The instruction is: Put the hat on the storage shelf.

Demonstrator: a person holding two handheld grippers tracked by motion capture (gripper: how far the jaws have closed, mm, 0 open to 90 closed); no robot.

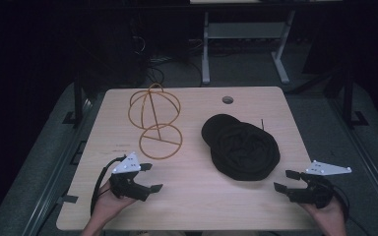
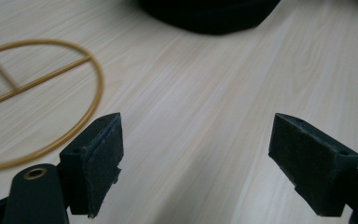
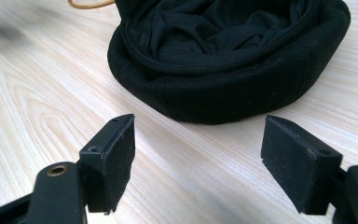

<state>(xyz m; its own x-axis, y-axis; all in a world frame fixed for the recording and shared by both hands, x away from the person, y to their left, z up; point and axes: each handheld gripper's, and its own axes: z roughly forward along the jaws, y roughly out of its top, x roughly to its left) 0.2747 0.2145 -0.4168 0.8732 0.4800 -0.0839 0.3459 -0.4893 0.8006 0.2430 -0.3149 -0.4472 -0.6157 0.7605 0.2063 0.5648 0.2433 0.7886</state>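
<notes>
Black hat [image 1: 243, 147] — both tongs agape, apart.

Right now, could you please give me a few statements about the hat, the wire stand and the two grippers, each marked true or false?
1. The black hat lies on the table with its opening up. True.
2. The left gripper holds the wire stand. False: its jaws are open with nothing between them, and the stand is apart from it.
3. The right gripper is open, short of the hat. True.
4. The hat sits on the wire stand. False: it lies beside the stand, on the table.
5. The wire stand is gold-coloured. True.
6. The hat is white. False: it is black.
</notes>
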